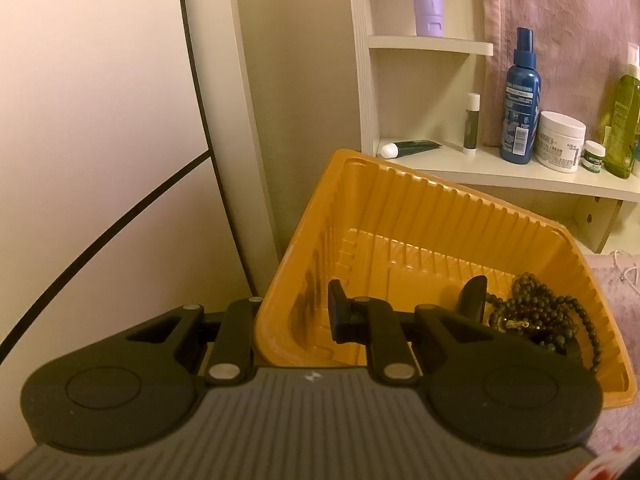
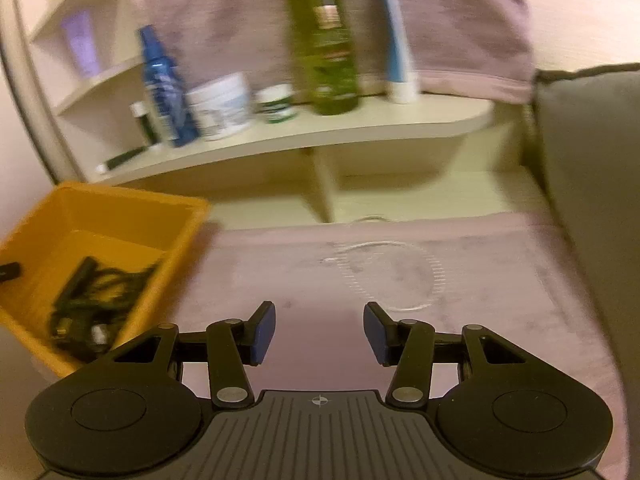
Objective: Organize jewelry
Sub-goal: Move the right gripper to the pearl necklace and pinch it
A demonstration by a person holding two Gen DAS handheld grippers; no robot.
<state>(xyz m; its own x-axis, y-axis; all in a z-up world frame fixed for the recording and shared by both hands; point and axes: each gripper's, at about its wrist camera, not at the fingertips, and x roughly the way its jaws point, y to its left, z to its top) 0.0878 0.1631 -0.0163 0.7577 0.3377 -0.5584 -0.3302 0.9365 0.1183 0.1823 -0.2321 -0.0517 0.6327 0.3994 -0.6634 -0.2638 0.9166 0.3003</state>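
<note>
Left wrist view: found the left claw [image 1: 298, 314] clamped on the near wall of the orange tray [image 1: 400, 200], one finger [image 1: 336, 312] inside, the other hidden behind the wall. Noted a dark bead necklace [image 1: 552, 312] heaped in the tray's right corner, beside a dark upright piece [image 1: 472, 296] of unclear kind. Right wrist view, blurred: found the right claw [image 2: 320, 330] apart with nothing between the pads, hovering above the pink cover [image 2: 520, 280]. Noted a pale necklace [image 2: 388, 276] lying in a loose loop on that cover, just ahead of the claw and well apart from the tray.

Judged step in hand: fetching the pale necklace for the tray. Recommend coming down astride one strand on the loop's near side, pads pressed lightly into the soft cover, then closing fully, given so thin a chain. Recommend lifting high enough for the hanging loop to pass over the tray rim, with the left grip kept as found to steady the tray.

Edges: tray corner left of the right claw; shelf [image 2: 320, 132] front beyond the necklace, loaded with bottles [image 2: 324, 40]; grey cushion [image 2: 592, 160] close on the right. Open room: bare cover between claw and loop, and leftward to the tray; advise staying below the shelf and off the cushion
</note>
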